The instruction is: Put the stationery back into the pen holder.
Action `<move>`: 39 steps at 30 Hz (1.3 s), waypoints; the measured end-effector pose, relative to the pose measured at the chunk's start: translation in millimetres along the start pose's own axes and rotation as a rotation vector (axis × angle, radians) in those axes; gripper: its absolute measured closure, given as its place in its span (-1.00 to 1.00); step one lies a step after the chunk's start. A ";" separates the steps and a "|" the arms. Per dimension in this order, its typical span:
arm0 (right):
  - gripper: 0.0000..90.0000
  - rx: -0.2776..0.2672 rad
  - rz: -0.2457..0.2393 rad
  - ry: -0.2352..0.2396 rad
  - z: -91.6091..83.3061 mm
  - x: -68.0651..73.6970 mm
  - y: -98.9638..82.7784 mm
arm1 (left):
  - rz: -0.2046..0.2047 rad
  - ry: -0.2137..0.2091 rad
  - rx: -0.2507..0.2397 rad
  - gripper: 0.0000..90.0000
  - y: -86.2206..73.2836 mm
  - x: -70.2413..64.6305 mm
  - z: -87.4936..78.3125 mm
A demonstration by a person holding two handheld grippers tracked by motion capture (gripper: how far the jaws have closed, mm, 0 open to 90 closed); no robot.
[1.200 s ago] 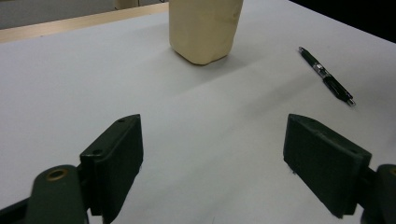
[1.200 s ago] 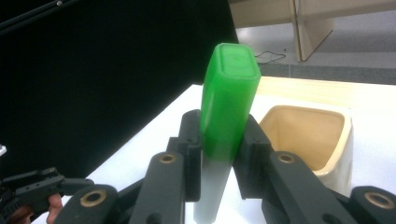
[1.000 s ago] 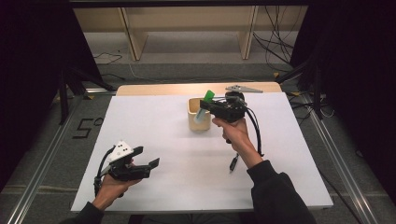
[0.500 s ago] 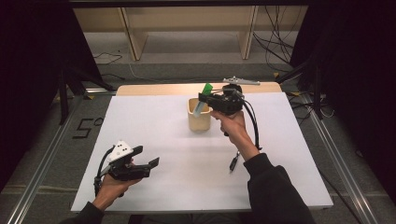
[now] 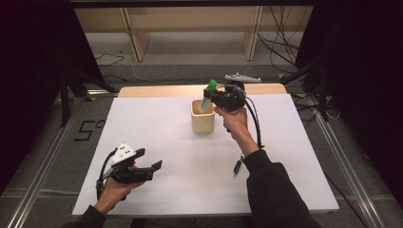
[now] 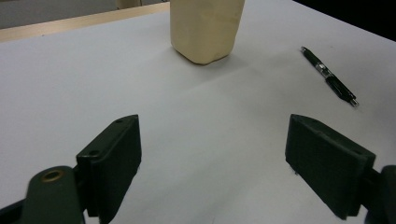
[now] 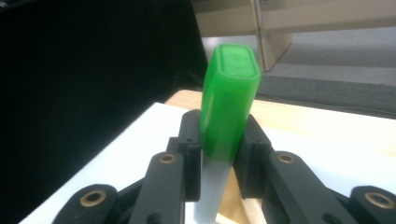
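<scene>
Desk, white-topped, with a beige cup standing just below the right gripper. Its fingers pinch a green-capped marker upright over the cup's mouth: the drop into the cup appears not yet made. A black pen lies on the desk beyond the left gripper, whose fingers are spread and hold nothing; it appears left to collect. The marker's tip and the cup's inside are hidden.
</scene>
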State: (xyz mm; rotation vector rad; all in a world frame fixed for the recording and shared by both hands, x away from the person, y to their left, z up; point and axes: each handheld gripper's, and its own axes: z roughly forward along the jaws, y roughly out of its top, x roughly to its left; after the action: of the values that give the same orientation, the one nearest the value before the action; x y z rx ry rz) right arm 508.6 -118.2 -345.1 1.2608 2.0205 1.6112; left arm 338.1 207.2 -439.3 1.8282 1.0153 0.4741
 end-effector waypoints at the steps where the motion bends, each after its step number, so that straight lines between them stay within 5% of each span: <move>1: 0.68 0.003 0.000 -0.006 2.5 -1.2 0.1 | 0.000 0.001 0.001 -0.60 0.0 0.1 0.1; 14: 0.67 0.058 -0.002 -0.082 27.3 -10.0 -2.2 | -0.009 -0.001 -0.004 -0.60 0.0 -0.2 0.4; 39: 0.67 0.128 -0.005 -0.108 39.7 -18.9 -16.4 | -0.002 0.000 0.000 -0.60 -0.2 0.2 0.5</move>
State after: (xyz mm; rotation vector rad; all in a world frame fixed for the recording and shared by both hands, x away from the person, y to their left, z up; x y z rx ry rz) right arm 538.7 -106.4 -379.1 1.3553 2.0860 1.3985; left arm 338.5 207.1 -439.7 1.8274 1.0170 0.4726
